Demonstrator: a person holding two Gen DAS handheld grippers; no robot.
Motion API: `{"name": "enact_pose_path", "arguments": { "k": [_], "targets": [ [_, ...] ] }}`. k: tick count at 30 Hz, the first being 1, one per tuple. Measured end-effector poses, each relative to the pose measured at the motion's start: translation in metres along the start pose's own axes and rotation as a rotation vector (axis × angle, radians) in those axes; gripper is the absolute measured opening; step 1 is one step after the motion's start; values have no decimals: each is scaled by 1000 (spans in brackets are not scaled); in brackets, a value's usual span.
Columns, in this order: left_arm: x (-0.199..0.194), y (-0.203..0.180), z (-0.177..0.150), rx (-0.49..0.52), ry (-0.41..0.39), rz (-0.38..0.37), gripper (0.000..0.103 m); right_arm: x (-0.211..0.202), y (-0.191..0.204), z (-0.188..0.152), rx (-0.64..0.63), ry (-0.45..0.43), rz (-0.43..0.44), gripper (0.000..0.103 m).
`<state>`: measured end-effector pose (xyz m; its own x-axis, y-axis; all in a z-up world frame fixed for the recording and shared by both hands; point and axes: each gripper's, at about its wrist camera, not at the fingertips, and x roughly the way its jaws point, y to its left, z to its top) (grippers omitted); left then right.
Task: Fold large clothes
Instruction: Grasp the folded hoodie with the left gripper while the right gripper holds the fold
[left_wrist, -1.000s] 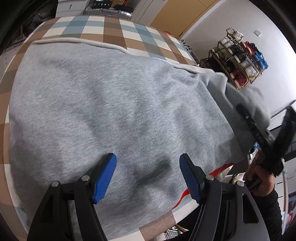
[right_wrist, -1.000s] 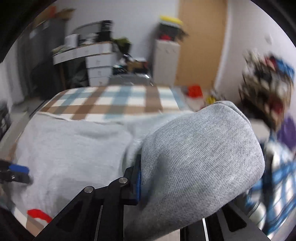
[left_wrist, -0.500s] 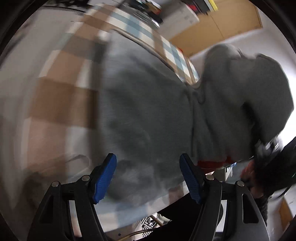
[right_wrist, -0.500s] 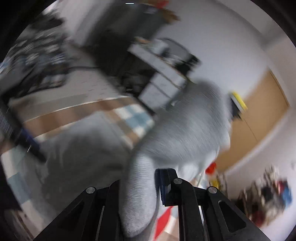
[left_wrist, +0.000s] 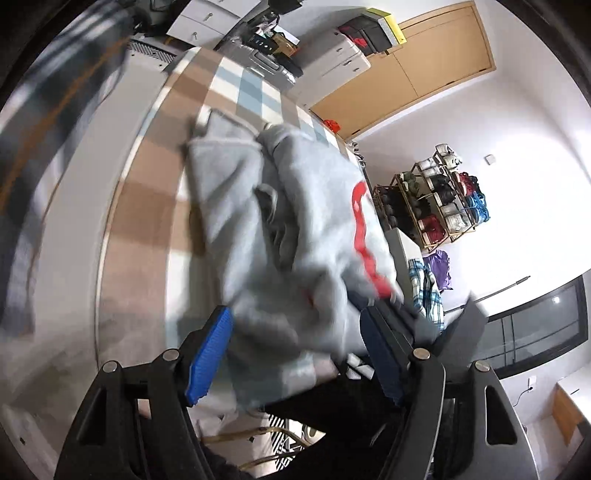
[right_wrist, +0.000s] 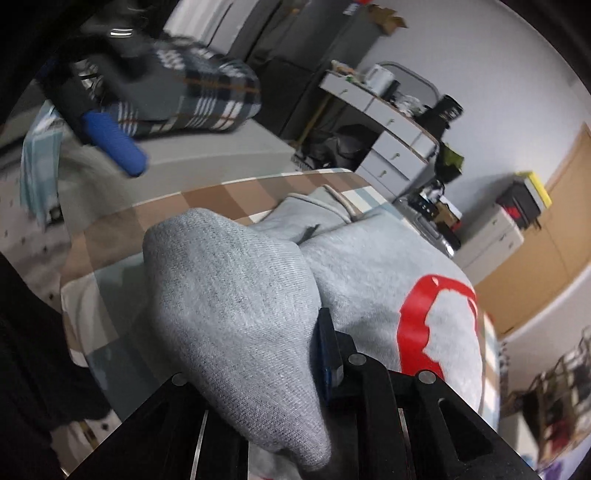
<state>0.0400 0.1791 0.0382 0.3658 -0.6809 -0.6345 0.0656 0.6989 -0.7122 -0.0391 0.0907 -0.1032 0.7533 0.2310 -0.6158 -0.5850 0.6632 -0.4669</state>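
Since the earlier frame the grey knit sweatshirt with a red print (left_wrist: 317, 221) has gone from spread flat to folded over itself, red print now uppermost. It lies on the checked brown, blue and white cloth (left_wrist: 147, 206) over the desk. Right gripper (right_wrist: 314, 354) is clamped on a bunched grey fold, which hides one fingertip. Left gripper (left_wrist: 295, 354) stands open above the near hem, nothing pinched; blur smears that hem. Bare checked cloth lies left of the sweatshirt; its right edge runs near the desk edge.
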Motion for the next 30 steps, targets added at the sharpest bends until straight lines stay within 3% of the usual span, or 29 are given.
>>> {"name": "enact_pose_path", "arguments": {
  "k": [6, 9, 11, 12, 16, 17, 18, 19, 24, 30],
  "targets": [
    [73, -21, 73, -33, 104, 13, 68, -11, -7, -16, 81, -59, 39, 17],
    [115, -30, 98, -24, 171, 81, 68, -15, -12, -15, 124, -67, 62, 17],
    [146, -29, 111, -21, 208, 187, 68, -18, -21, -13, 178, -72, 94, 17],
    [162, -25, 115, -42, 248, 205, 68, -19, -24, -14, 198, -74, 105, 17],
    [186, -15, 125, -131, 278, 169, 67, -21, -33, -20, 219, -67, 129, 17],
    [187, -15, 127, -140, 264, 144, 57, -22, -35, -20, 219, -68, 132, 17],
    [188, -20, 127, -111, 258, 141, 20, -23, -36, -20, 223, -69, 137, 17],
    [188, -27, 129, -82, 261, 146, 15, -23, -38, -20, 229, -69, 143, 17],
    [170, -61, 132, -22, 184, 152, 9, -33, -58, -8, 308, -116, 189, 16],
    [133, -80, 142, 67, 153, 110, 9, -50, -42, 19, 230, -189, 161, 16]
  ]
}}
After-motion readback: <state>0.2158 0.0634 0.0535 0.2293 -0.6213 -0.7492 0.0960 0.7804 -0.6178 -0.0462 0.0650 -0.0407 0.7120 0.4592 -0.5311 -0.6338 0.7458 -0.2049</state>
